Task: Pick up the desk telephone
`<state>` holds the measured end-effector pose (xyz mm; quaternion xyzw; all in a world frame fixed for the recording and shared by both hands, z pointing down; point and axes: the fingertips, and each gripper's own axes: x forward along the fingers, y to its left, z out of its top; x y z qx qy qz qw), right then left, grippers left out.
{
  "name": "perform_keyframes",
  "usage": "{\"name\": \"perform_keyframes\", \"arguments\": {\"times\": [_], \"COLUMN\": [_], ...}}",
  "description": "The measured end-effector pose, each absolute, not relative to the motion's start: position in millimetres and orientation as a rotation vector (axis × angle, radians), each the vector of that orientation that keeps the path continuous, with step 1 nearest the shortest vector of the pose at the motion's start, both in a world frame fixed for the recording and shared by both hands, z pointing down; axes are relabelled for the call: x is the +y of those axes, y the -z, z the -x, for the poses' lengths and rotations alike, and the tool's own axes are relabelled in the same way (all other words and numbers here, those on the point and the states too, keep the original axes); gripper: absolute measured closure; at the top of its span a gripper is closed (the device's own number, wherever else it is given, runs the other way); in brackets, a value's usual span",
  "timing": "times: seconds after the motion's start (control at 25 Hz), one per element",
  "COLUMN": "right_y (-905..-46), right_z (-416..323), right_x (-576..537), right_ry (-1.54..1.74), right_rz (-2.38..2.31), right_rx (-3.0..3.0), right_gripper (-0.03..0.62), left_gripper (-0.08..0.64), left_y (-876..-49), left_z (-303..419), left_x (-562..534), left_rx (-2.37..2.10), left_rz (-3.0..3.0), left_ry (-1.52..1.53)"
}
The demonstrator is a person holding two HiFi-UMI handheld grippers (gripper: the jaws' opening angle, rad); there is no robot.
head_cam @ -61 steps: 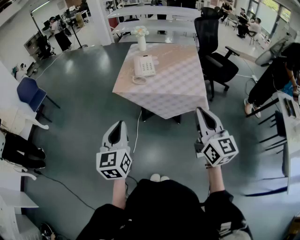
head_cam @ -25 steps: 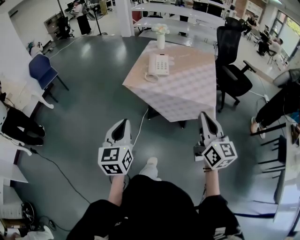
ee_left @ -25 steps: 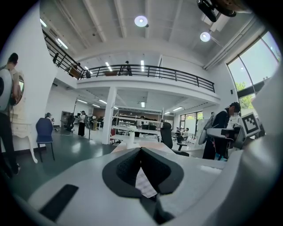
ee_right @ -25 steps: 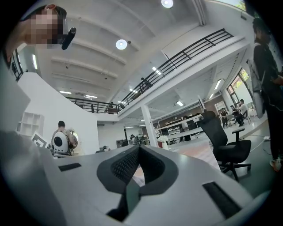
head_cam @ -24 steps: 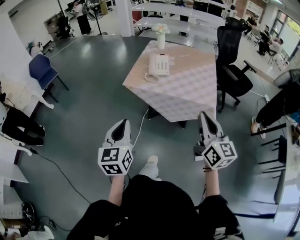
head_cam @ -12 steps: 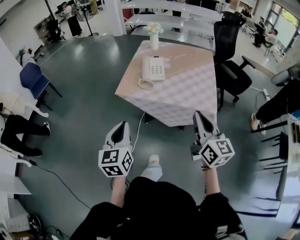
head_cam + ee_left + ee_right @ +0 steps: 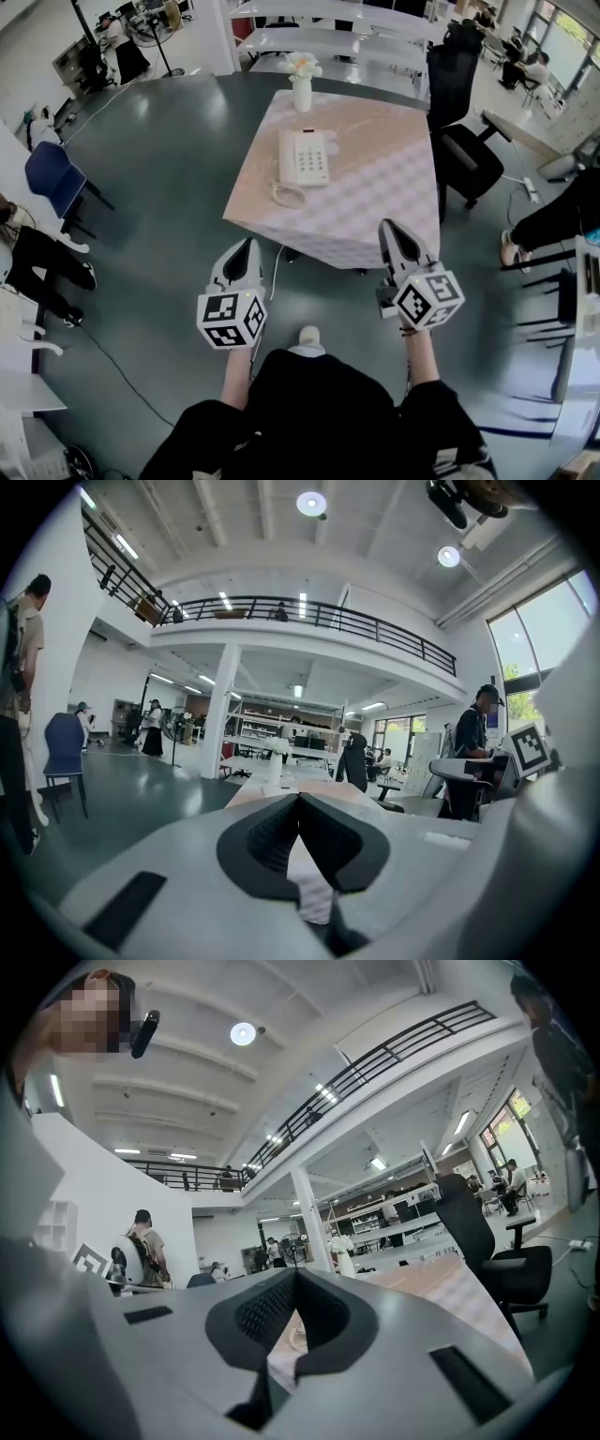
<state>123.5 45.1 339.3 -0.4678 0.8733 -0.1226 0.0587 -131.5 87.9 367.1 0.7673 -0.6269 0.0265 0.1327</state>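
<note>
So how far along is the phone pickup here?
Nothing is done yet: the phone lies untouched on the table. In hand is only the approach: the left gripper and right gripper are at the table's near edge, well short of the phone, fingers shut and empty. Left to do: reach the phone, open, grasp and lift.

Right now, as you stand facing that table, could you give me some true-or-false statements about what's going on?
1. The desk telephone lies on the table. True.
2. The left gripper holds the telephone. False: it is shut on nothing, short of the table.
3. A vase of flowers stands beyond the telephone. True.
4. The right gripper has its jaws wide apart. False: its jaws are together and empty.
</note>
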Motion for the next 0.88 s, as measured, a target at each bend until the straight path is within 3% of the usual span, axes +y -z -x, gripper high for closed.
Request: {"name": "perform_keyframes", "arguments": {"times": [0.88], "right_y": [-378], "right_z": [-91], "right_x": [-76], "right_ry": [0.381], "right_rz": [1.447], "right_rx": [2.674], "right_gripper": [0.6], "left_gripper": [0.561], "left_y": [-401], "left_z": [158], "left_x": [-30], "left_rx": [-1.802], "left_rz": [-2.205], "left_ry": [-0.085]}}
